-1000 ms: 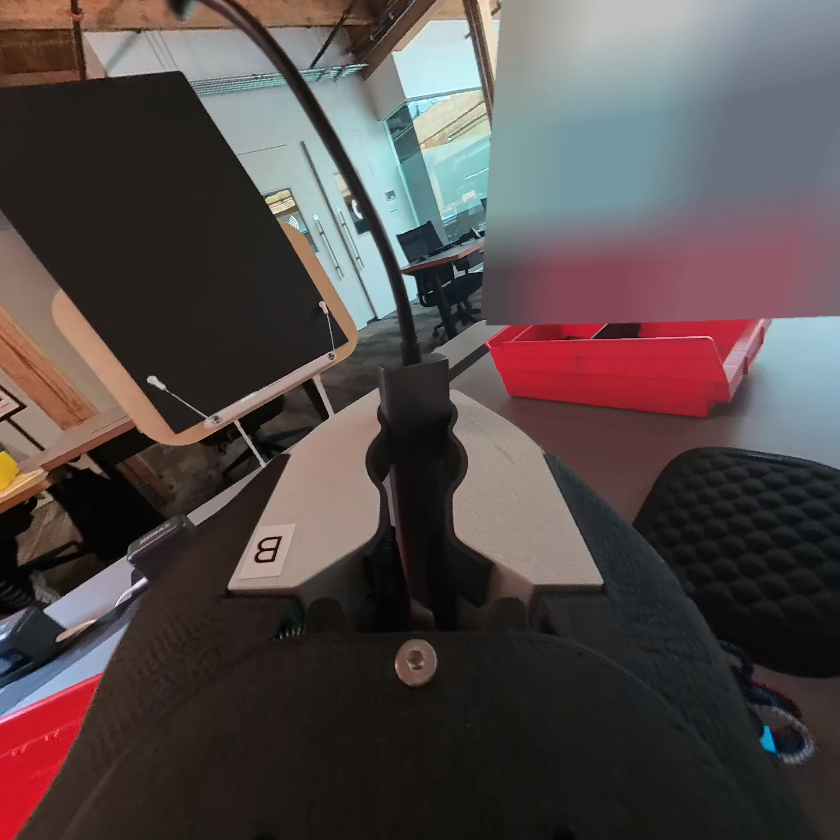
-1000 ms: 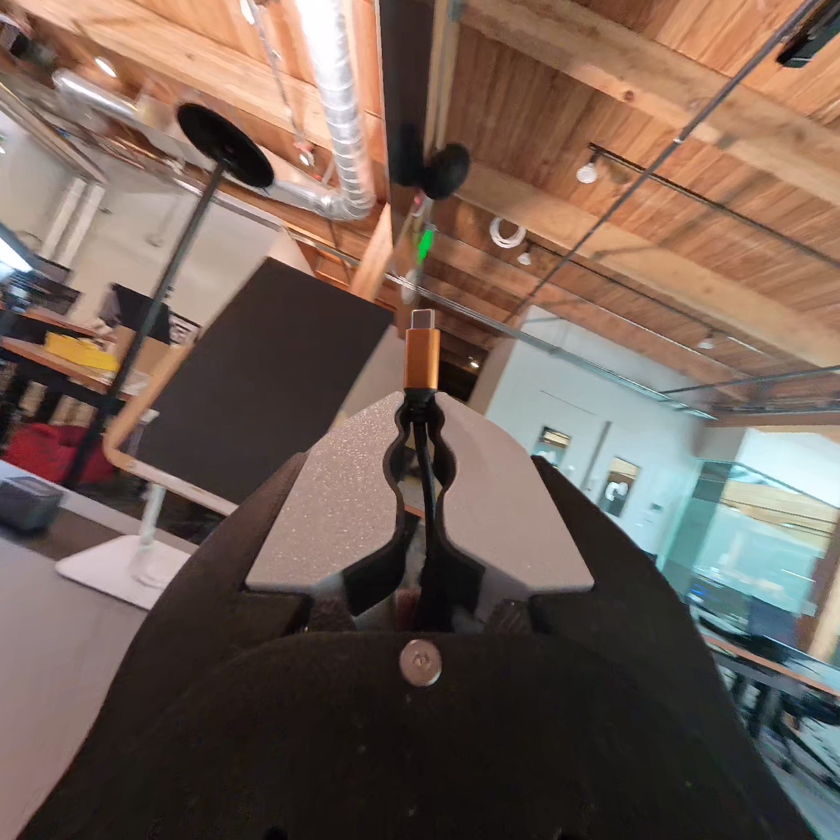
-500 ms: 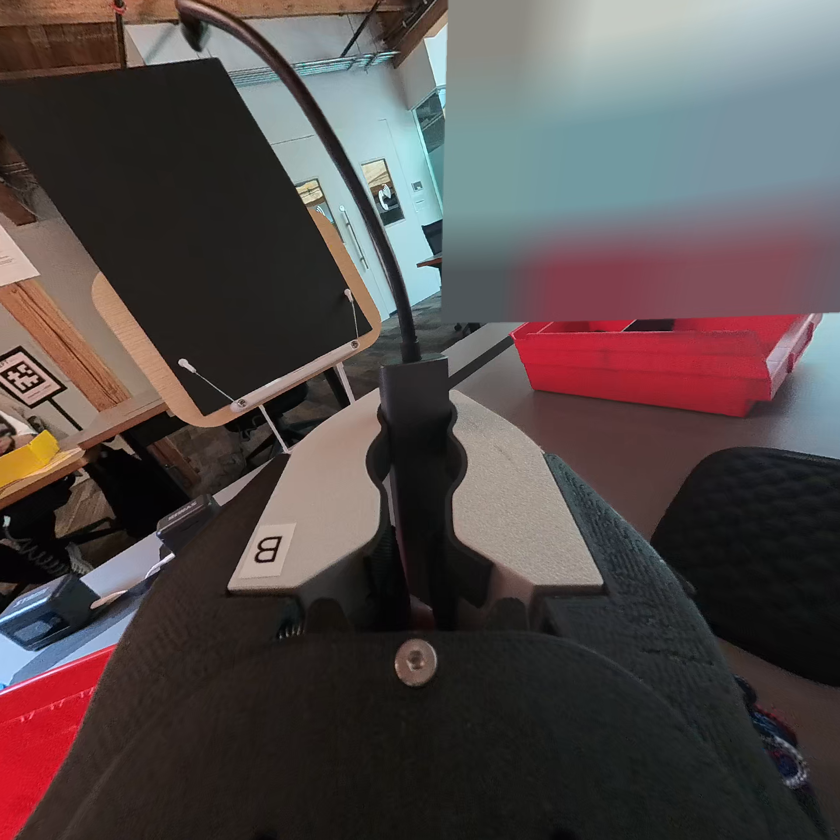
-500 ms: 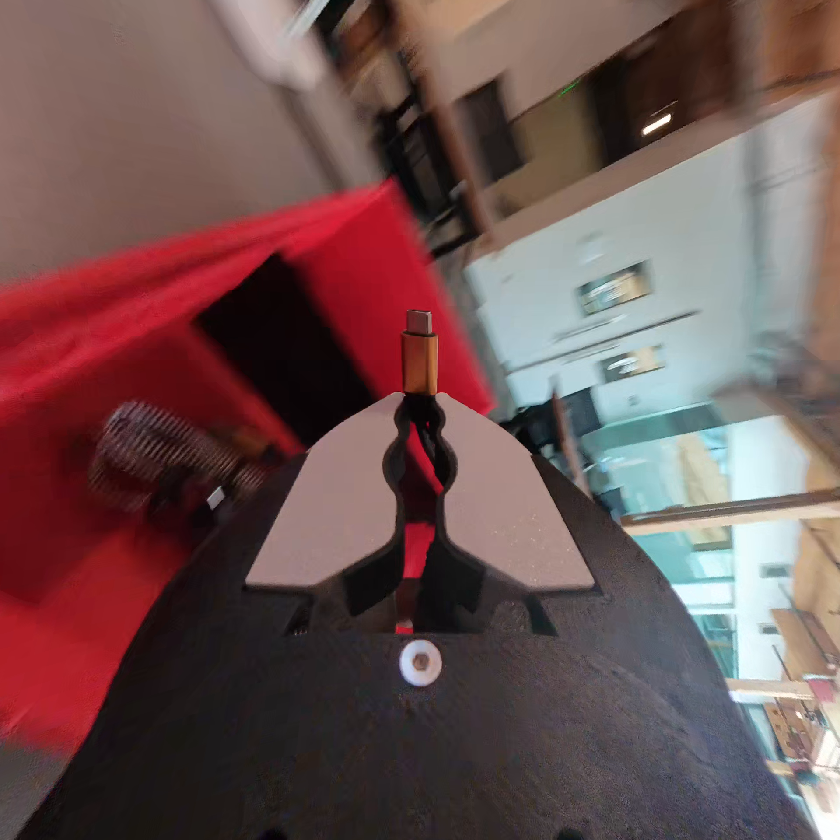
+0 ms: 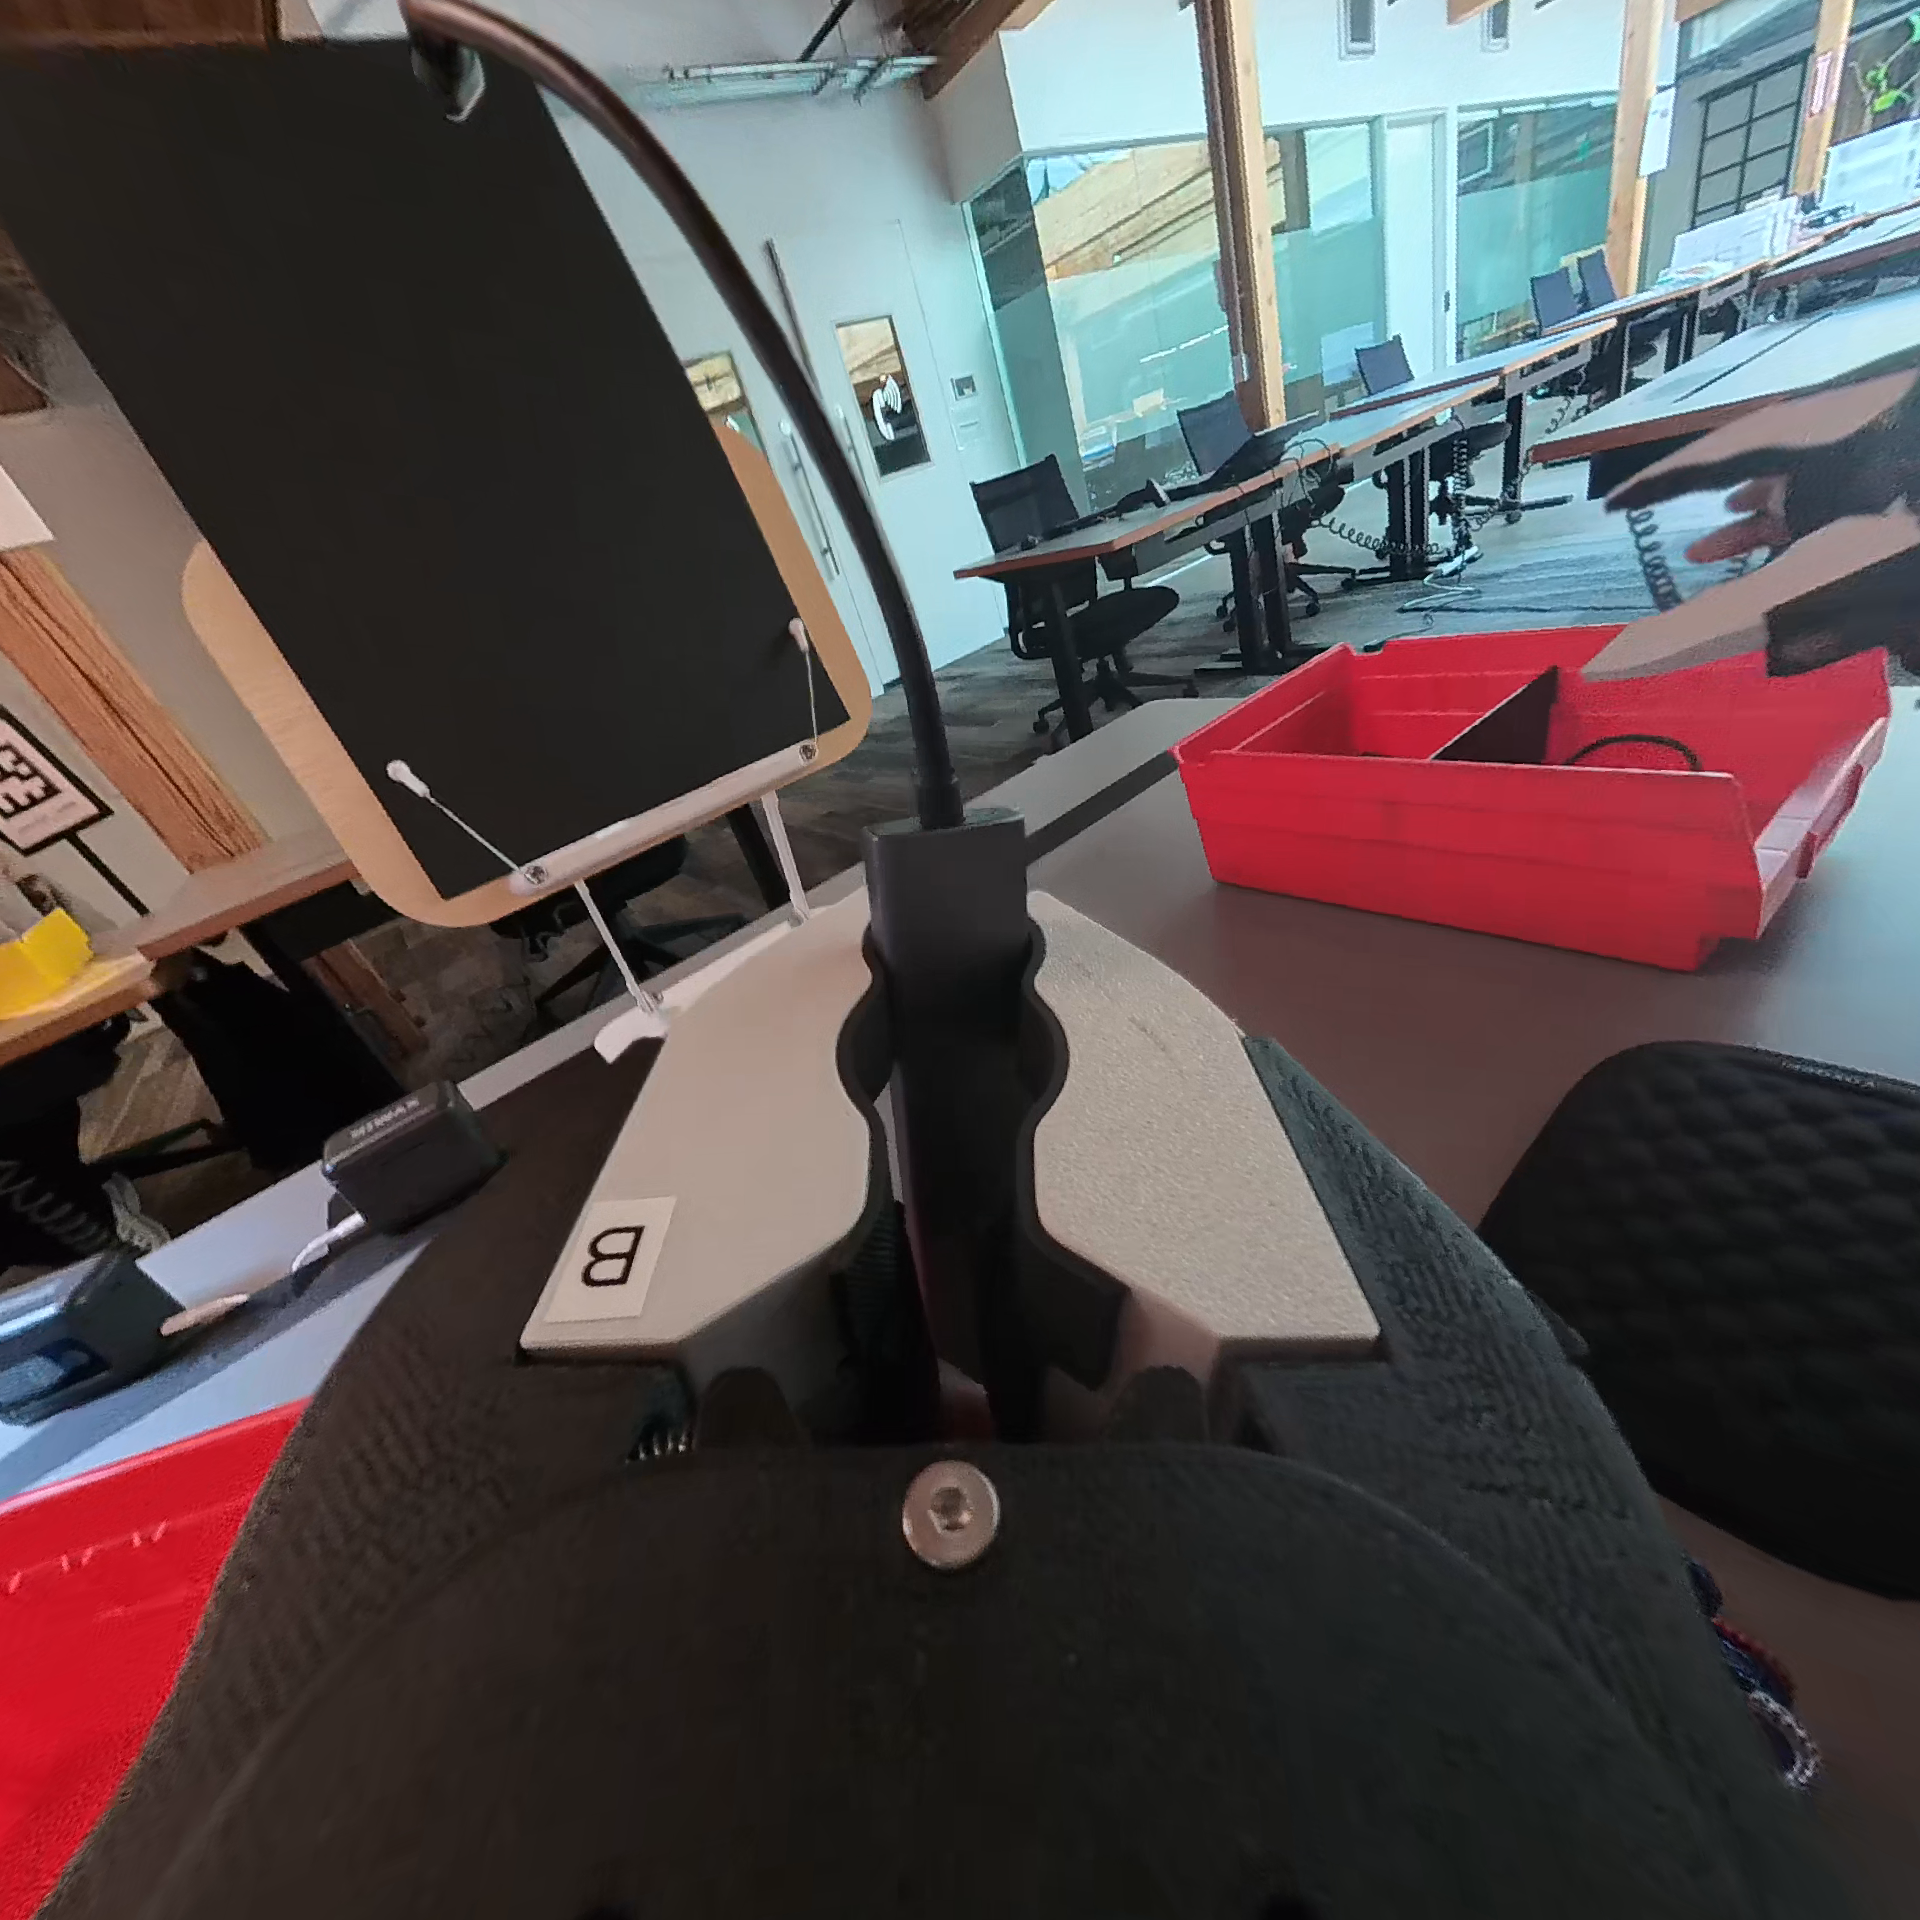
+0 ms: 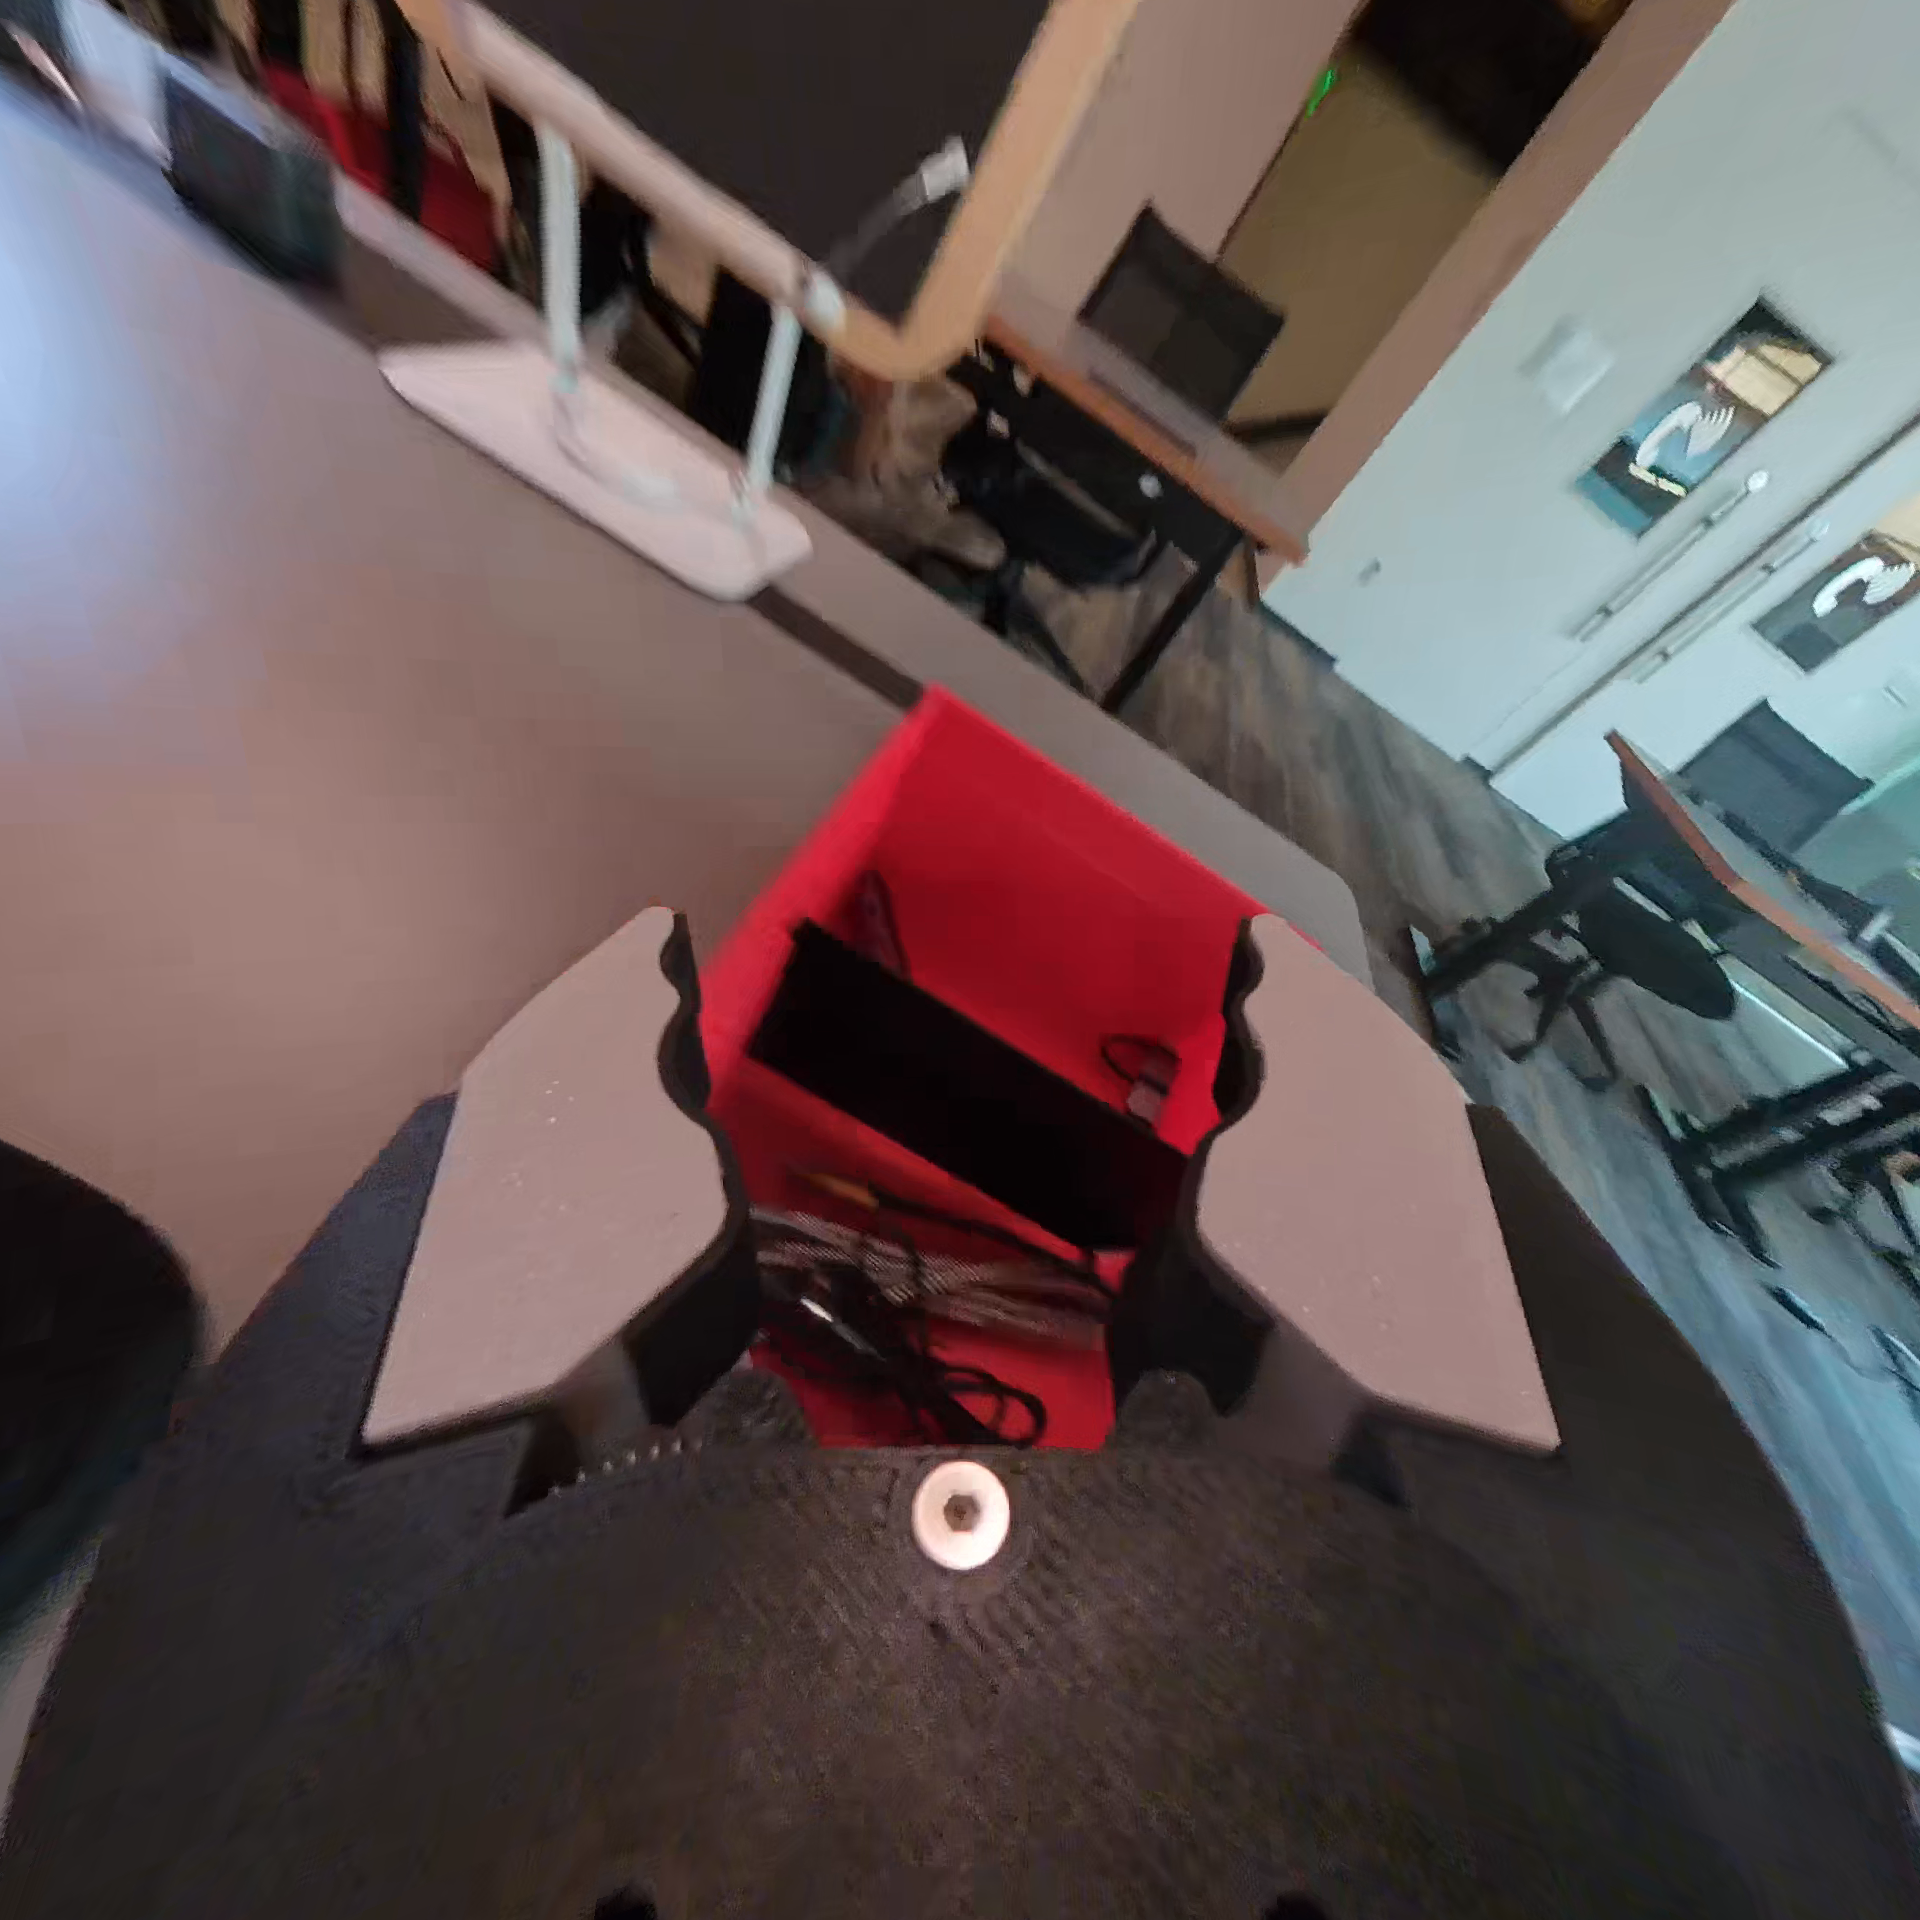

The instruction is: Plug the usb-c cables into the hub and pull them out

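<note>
Left tongs (image 5: pixel 948 977): pressed together on the hub (image 5: pixel 943 883), a dark slim block held upright between the grey fingers (image 5: pixel 758 1122), its far end sticking out past the fingertips. A thick black hub lead (image 5: pixel 800 343) leaves that far end and arcs up and to the left, out of the top of the left wrist view.

Right tongs (image 6: pixel 961 997): spread wide, nothing between the fingers (image 6: pixel 561 1174). They hang over the red bin (image 6: pixel 1029 883), which stands on the grey counter (image 6: pixel 312 810). View is motion-blurred.

Red bin contents, right wrist view: a black divider (image 6: pixel 966 1081) runs across it. Near compartment holds a tangle of cables (image 6: pixel 914 1309), some braided silver, some thin black; an orange-sleeved plug (image 6: pixel 831 1187) lies just beside the divider. Far compartment holds another small cable (image 6: pixel 1143 1070) at its right side.

Left wrist view: the same bin (image 5: pixel 1455 831) sits far right on the counter (image 5: pixel 1351 997), with the right tongs (image 5: pixel 1756 561) above its right end, blurred. A black padded case (image 5: pixel 1714 1278) lies near right. A tilted dark board on a white stand (image 5: pixel 416 436) is at far left.
</note>
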`<state>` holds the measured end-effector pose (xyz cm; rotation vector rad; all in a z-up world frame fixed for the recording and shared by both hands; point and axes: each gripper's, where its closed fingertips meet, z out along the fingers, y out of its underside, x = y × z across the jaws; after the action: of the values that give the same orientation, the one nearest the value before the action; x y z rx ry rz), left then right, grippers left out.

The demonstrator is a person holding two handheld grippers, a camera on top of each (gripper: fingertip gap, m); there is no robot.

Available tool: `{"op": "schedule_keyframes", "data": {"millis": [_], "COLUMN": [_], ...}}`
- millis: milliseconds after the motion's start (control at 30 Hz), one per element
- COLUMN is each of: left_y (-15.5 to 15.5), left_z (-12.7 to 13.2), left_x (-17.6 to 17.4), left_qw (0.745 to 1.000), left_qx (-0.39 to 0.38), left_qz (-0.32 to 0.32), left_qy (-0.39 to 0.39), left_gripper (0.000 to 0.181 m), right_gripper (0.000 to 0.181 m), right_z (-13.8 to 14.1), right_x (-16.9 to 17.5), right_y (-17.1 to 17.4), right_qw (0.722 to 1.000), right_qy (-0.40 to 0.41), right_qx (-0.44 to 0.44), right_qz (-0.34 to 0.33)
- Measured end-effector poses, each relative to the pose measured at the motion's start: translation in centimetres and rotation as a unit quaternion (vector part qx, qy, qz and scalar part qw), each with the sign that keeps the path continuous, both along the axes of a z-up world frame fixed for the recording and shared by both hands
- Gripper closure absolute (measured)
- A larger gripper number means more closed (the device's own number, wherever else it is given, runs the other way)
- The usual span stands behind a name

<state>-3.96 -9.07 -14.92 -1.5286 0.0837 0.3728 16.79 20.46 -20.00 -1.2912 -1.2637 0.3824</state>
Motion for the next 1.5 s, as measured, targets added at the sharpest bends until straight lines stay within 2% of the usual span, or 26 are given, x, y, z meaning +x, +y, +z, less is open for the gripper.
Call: {"op": "schedule_keyframes", "data": {"millis": [67,133,167,233,267,300,367,533,567,600,633,733,767,833,900,967,1067,1167,1233,1400,1500], "left_y": [0.1,0.1,0.2,0.3,0.3,0.4,0.4,0.5,0.6,0.7,0.7,0.7,0.5,-0.3,-1.0,-1.0,0.6,1.7,2.0,2.1,2.2], "left_z": [-0.5,-0.6,-0.6,-0.6,-0.6,-0.6,-0.8,-1.0,-1.0,-1.0,-1.0,-1.1,-1.1,-1.7,-3.0,-4.1,-4.7,-4.3,-4.9,-5.8,-5.6], "left_x": [-0.3,-0.4,-0.3,0.0,0.2,0.4,0.7,1.0,1.2,1.4,1.6,2.6,2.9,2.6,2.3,2.3,2.6,2.0,1.5,0.1,-0.4], "left_qw": [1.000,1.000,1.000,1.000,1.000,1.000,1.000,0.999,0.999,0.999,0.999,0.996,0.994,0.987,0.974,0.962,0.970,0.988,0.992,0.995,0.996], "left_qx": [-0.010,-0.012,-0.012,-0.012,-0.013,-0.015,-0.022,-0.032,-0.031,-0.030,-0.029,-0.036,-0.034,-0.041,-0.053,-0.051,-0.032,-0.012,-0.028,-0.073,-0.065], "left_qz": [0.004,0.006,0.004,-0.003,-0.008,-0.012,-0.015,-0.015,-0.018,-0.023,-0.026,-0.078,-0.108,-0.151,-0.196,-0.209,-0.166,-0.080,-0.038,0.037,0.049], "left_qy": [-0.008,-0.005,-0.004,0.000,0.002,0.003,0.001,-0.008,-0.010,-0.010,-0.008,0.008,-0.002,-0.044,-0.103,-0.167,-0.174,-0.131,-0.120,-0.048,-0.034], "left_gripper": [0.163,0.164,0.164,0.164,0.164,0.164,0.164,0.164,0.164,0.164,0.164,0.163,0.153,0.131,0.126,0.121,0.121,0.137,0.155,0.159,0.161], "right_gripper": [0.090,0.111,0.115,0.117,0.116,0.117,0.118,0.133,0.145,0.171,0.176,0.181,0.181,0.181,0.181,0.181,0.181,0.181,0.181,0.181,0.181], "right_z": [1.7,2.5,2.3,0.8,-0.4,-1.5,-3.6,-5.7,-5.9,-6.0,-5.9,-6.1,-6.0,-5.5,-5.0,-4.1,-3.2,-2.3,-1.8,-2.1,-2.3], "right_x": [-2.0,-5.1,-6.8,-9.5,-10.7,-12.0,-14.8,-19.6,-20.2,-20.5,-20.6,-20.0,-19.7,-19.0,-18.5,-18.4,-18.9,-19.1,-19.1,-19.6,-20.0], "right_y": [-4.5,-11.7,-16.0,-23.9,-26.7,-28.6,-30.7,-32.6,-32.5,-32.4,-32.4,-32.7,-32.7,-32.1,-31.5,-31.0,-29.6,-28.7,-28.0,-27.7,-27.7], "right_qw": [0.998,0.984,0.968,0.922,0.903,0.892,0.892,0.925,0.931,0.933,0.933,0.925,0.920,0.915,0.912,0.917,0.939,0.949,0.945,0.916,0.921], "right_qy": [0.036,0.056,0.059,0.030,0.007,-0.010,-0.038,-0.046,-0.045,-0.043,-0.035,-0.028,-0.022,-0.009,-0.001,0.019,0.028,0.038,0.038,0.015,0.010], "right_qx": [0.001,-0.014,-0.038,-0.091,-0.104,-0.107,-0.082,0.079,0.111,0.143,0.164,0.128,0.110,0.107,0.107,0.103,0.161,0.220,0.276,0.387,0.376], "right_qz": [0.056,0.170,0.242,0.374,0.417,0.439,0.443,0.369,0.345,0.328,0.319,0.356,0.375,0.390,0.396,0.384,0.301,0.222,0.171,0.107,0.103]}}
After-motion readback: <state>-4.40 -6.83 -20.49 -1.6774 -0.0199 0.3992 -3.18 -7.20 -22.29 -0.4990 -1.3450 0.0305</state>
